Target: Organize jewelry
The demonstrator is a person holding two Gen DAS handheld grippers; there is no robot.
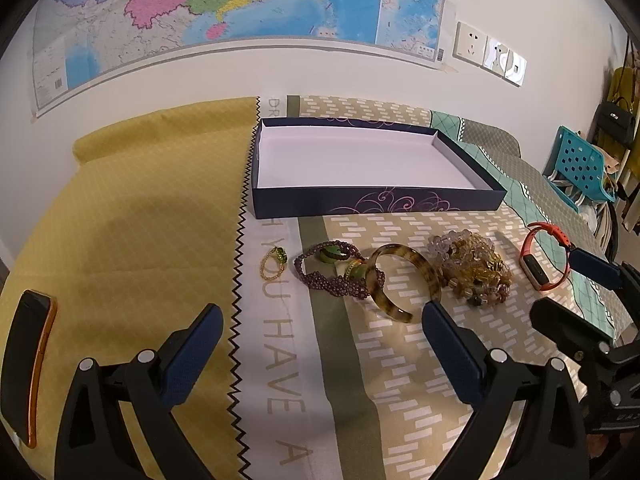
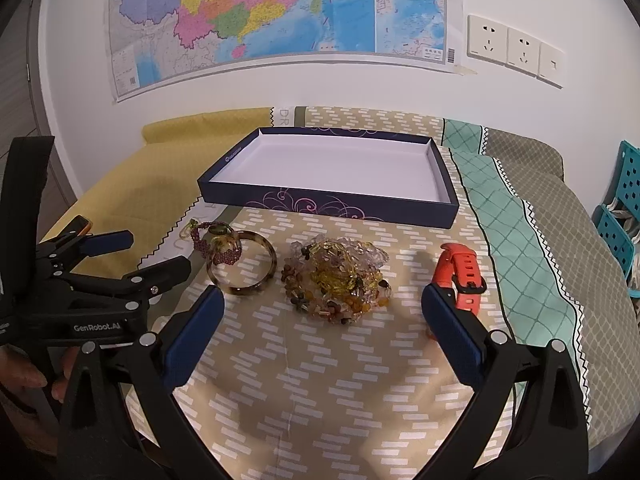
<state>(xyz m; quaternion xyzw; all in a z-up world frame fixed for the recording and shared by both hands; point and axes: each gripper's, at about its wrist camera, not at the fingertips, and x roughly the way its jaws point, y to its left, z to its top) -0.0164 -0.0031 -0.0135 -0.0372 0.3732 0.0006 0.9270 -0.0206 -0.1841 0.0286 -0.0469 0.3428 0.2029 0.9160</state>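
Navy box [image 1: 372, 200]: left wrist view, open, white inside, nothing in it; sits on the patterned cloth [image 1: 420, 360] toward the wall, beyond the jewelry row.
Left gripper [image 1: 322, 326]: my fingers are spread wide, holding nothing, hovering above the cloth w/ the row just ahead.
Gold ring [image 1: 274, 263]: green stone, lies alone at the left end on the white lettered strip.
Purple bead bracelet [image 1: 332, 278]: next along, w/ green pieces on it; touches the tortoiseshell bangle [image 1: 404, 280], which leans partly over it.
Bead pile [image 1: 472, 268]: clear and amber beads heaped just right of the bangle.
Orange watch [image 1: 544, 258]: far right end, band looped, face tilted up; a blue pad of the other gripper is right beside it, contact unclear.
Phone [image 1: 30, 364]: dark, orange edge, on the yellow cloth [image 1: 140, 240] at far left, well apart from the jewelry.
Wall: map [image 1: 240, 0] and sockets [image 1: 490, 54] behind the box.

Right gripper [image 2: 322, 316]: right wrist view, fingers wide apart, gripping nothing; bead pile [image 2: 336, 280] lies between and just past the tips.
Orange watch [image 2: 464, 280]: just beside my right-hand fingertip, partly hidden behind it; can't tell if touching.
Tortoiseshell bangle [image 2: 242, 266]: left of the pile, purple bead bracelet [image 2: 216, 246] under its far edge.
Navy box [image 2: 332, 200]: behind the row, nothing inside.
Left gripper [image 2: 144, 256]: seen at left, fingers apart; a hand [image 2: 24, 376] shows at the lower left edge.
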